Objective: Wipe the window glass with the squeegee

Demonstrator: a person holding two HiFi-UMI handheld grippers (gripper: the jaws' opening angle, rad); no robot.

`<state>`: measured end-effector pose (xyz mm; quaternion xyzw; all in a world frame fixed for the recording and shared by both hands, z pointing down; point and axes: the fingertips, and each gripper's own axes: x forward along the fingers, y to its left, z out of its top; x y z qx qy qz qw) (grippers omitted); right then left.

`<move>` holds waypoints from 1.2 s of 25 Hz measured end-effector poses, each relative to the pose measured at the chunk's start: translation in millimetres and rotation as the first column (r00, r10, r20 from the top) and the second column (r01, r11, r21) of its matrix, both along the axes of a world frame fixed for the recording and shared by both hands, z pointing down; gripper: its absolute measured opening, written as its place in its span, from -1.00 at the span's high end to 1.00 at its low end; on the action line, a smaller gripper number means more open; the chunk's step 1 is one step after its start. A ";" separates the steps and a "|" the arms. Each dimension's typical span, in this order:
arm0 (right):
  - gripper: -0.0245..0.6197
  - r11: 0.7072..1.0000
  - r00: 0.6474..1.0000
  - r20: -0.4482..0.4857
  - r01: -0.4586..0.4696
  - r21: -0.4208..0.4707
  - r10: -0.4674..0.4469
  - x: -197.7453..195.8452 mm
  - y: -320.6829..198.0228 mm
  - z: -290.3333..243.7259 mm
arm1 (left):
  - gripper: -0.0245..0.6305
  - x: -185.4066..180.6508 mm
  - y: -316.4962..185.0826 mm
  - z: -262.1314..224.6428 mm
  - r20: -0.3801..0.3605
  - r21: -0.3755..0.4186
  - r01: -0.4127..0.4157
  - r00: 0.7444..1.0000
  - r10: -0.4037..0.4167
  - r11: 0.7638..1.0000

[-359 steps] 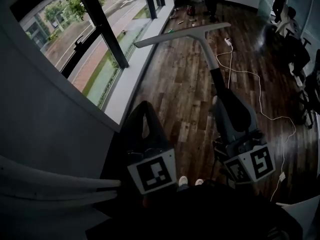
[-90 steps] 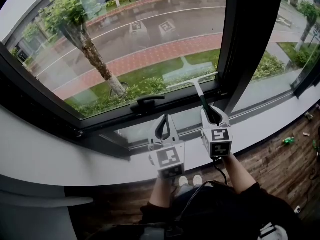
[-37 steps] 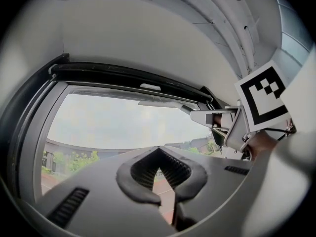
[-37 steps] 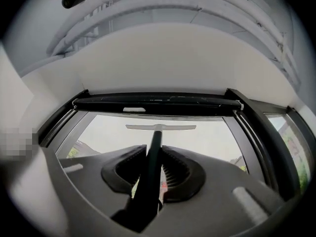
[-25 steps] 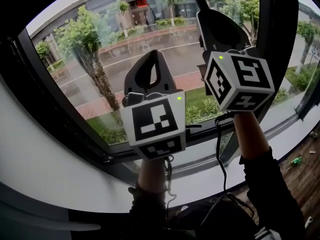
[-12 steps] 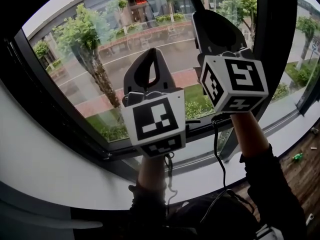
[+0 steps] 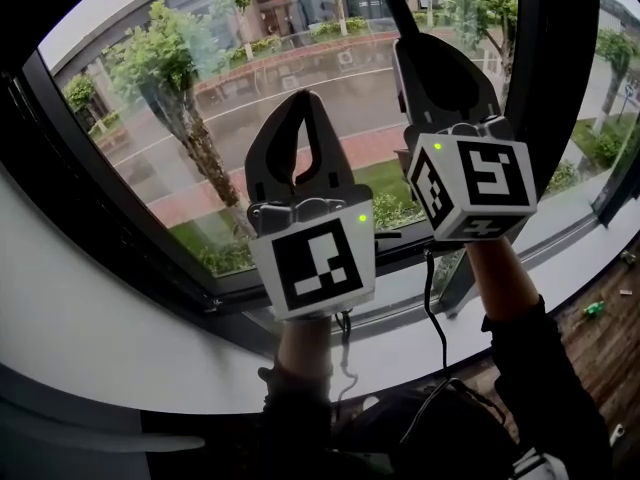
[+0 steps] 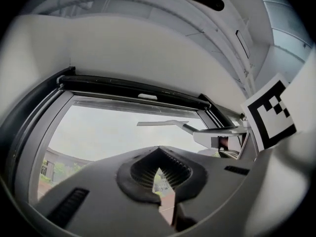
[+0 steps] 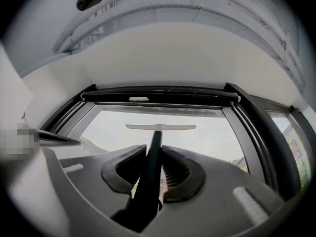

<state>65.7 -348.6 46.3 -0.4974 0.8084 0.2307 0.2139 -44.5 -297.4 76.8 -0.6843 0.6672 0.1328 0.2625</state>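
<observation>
My right gripper (image 7: 402,20) is raised against the window glass (image 7: 200,118) and shut on the squeegee's dark handle (image 7: 397,6); the blade runs out of the head view's top. In the right gripper view the handle (image 9: 153,157) runs up between the jaws to the pale blade (image 9: 160,127), which lies flat near the top of the glass (image 9: 212,139). My left gripper (image 7: 300,103) is held up beside it, shut and empty. Its own view shows the closed jaws (image 8: 159,154), the squeegee blade (image 8: 163,123) and the right gripper (image 8: 222,136) to the right.
A thick dark mullion (image 7: 535,88) stands just right of the right gripper. The black frame (image 7: 120,238) and white sill (image 7: 100,358) run below. A cable (image 7: 430,298) hangs from the right gripper. Wood floor (image 7: 610,348) with a small green object (image 7: 594,309) lies at lower right.
Both grippers sit slightly lower in the head view than a second ago. The right gripper stays shut on the squeegee handle; the left stays shut and empty.
</observation>
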 end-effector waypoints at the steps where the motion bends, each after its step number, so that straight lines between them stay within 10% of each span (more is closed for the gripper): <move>1: 0.63 1.000 1.000 0.001 0.001 -0.001 -0.001 0.0 0.0 1.4 | 0.93 0.9 1.7 -2.0 0.012 0.029 0.001 1.000 -0.001 1.000; 14: 0.63 0.999 1.000 -0.010 -0.004 -0.045 0.004 2.3 4.8 46.4 | 0.93 7.1 20.0 18.2 0.104 0.243 0.057 0.991 -0.084 0.968; 30: 0.63 0.990 1.000 -0.028 -0.013 -0.141 0.009 6.6 13.7 106.1 | 0.93 7.8 15.8 56.6 0.092 0.171 0.029 0.995 -0.045 0.985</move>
